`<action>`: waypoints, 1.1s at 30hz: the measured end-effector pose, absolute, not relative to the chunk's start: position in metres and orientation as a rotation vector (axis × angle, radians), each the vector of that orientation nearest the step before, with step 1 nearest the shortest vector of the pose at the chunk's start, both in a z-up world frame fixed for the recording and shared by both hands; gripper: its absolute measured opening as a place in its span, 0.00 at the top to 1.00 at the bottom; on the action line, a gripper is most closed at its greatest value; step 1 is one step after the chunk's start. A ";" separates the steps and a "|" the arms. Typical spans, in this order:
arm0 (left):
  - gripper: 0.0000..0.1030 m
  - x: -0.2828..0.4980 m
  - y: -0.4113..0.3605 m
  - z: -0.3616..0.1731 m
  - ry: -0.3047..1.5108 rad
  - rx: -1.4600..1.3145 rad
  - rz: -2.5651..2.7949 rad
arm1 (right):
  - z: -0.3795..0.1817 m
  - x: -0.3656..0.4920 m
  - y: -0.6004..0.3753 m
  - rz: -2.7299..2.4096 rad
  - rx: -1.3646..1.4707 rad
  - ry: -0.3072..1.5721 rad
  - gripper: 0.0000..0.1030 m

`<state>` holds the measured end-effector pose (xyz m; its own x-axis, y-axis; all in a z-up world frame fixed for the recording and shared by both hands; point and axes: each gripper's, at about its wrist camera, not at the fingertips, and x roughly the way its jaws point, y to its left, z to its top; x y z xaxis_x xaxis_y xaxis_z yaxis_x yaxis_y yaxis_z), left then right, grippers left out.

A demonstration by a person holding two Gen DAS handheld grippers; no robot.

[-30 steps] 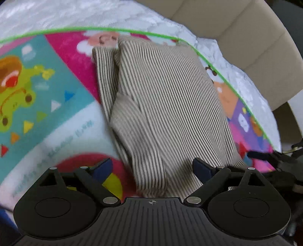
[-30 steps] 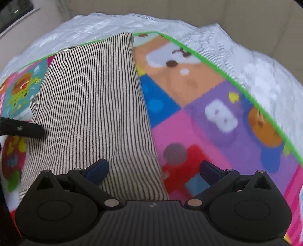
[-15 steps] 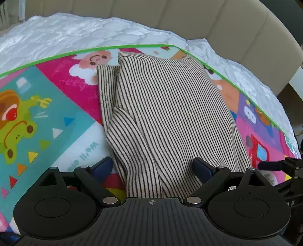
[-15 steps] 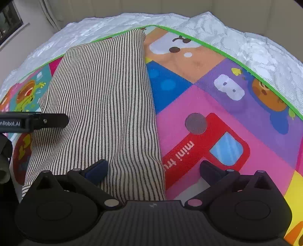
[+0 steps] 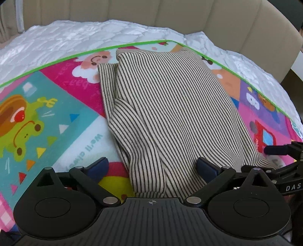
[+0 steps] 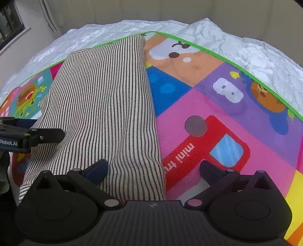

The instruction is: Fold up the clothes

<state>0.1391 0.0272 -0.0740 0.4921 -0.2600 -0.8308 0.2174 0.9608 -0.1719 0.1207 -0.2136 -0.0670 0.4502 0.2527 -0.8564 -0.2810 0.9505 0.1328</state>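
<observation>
A striped garment [image 5: 170, 113], cream with thin dark lines, lies folded into a long panel on a colourful play mat [image 5: 47, 113] that is spread over a white quilted bed cover [image 5: 75, 37]; a padded beige headboard [image 5: 208, 15] fills the top of the left wrist view. In that view the garment runs from the upper centre of the frame down to the bottom centre, with a narrower folded strip showing along its left edge. The left gripper [image 5: 152, 166] has its fingers spread wide and released, holding nothing: the garment's near end lies in the gap between them, the left fingertip [image 5: 98, 166] over bare mat just left of the cloth, the right fingertip [image 5: 206, 166] over the cloth itself. Whether either pad touches the fabric cannot be told. At the right edge of this frame a dark finger of the other tool reaches toward the garment's near right corner. In the right wrist view the garment [image 6: 102, 106] fills the left half of the frame and the mat [image 6: 227, 113] the right half. The right gripper [image 6: 153, 170] is likewise spread and empty, and the garment's right edge runs down between its fingers: the left fingertip [image 6: 96, 170] sits over the stripes, the right one [image 6: 210, 170] over the pink and red print. The left gripper's finger [image 6: 47, 135] juts in from the left edge, over the cloth.
</observation>
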 end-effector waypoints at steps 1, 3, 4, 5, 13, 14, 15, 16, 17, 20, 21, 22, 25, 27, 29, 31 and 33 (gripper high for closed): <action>0.01 0.138 0.027 -0.074 1.016 -0.043 -0.287 | -0.067 0.121 -0.214 0.330 -0.028 1.060 0.00; 0.01 0.136 0.027 -0.073 1.017 -0.038 -0.280 | -0.066 0.122 -0.214 0.330 -0.024 1.072 0.00; 0.00 0.135 0.027 -0.073 1.022 -0.033 -0.277 | -0.063 0.123 -0.214 0.329 -0.025 1.084 0.00; 0.00 0.133 0.027 -0.072 1.028 -0.029 -0.274 | -0.060 0.125 -0.215 0.328 -0.026 1.095 0.00; 0.00 0.104 0.017 -0.069 1.087 0.064 -0.308 | -0.045 0.109 -0.194 0.407 -0.117 1.143 0.00; 0.00 0.102 0.016 -0.068 1.086 0.076 -0.305 | -0.050 0.107 -0.190 0.400 -0.141 1.156 0.00; 0.00 0.100 0.015 -0.067 1.085 0.086 -0.303 | -0.052 0.107 -0.191 0.381 -0.107 1.167 0.00; 0.00 0.098 0.014 -0.066 1.083 0.097 -0.300 | -0.054 0.107 -0.193 0.363 -0.074 1.176 0.00; 0.00 0.096 0.014 -0.065 1.078 0.102 -0.297 | -0.053 0.104 -0.193 0.357 -0.075 1.168 0.00; 0.00 0.091 0.013 -0.060 1.066 0.116 -0.286 | -0.052 0.092 -0.192 0.335 -0.076 1.118 0.00; 0.00 0.090 0.011 -0.058 1.062 0.127 -0.282 | -0.051 0.087 -0.192 0.327 -0.076 1.097 0.00; 0.00 0.088 0.009 -0.057 1.057 0.141 -0.278 | -0.050 0.082 -0.191 0.323 -0.089 1.080 0.00; 0.00 0.080 0.001 -0.055 1.042 0.202 -0.283 | -0.047 0.082 -0.186 0.322 -0.133 1.063 0.00; 0.00 0.077 -0.006 -0.056 1.033 0.252 -0.284 | -0.045 0.084 -0.186 0.331 -0.137 1.069 0.00; 0.00 0.078 -0.003 -0.056 1.036 0.234 -0.284 | -0.038 0.076 -0.181 0.415 -0.208 1.026 0.00; 0.00 0.081 0.002 -0.057 1.044 0.188 -0.286 | -0.031 0.069 -0.176 0.497 -0.279 0.980 0.00; 0.00 0.086 0.014 -0.058 1.058 0.102 -0.277 | -0.024 0.062 -0.171 0.579 -0.349 0.933 0.00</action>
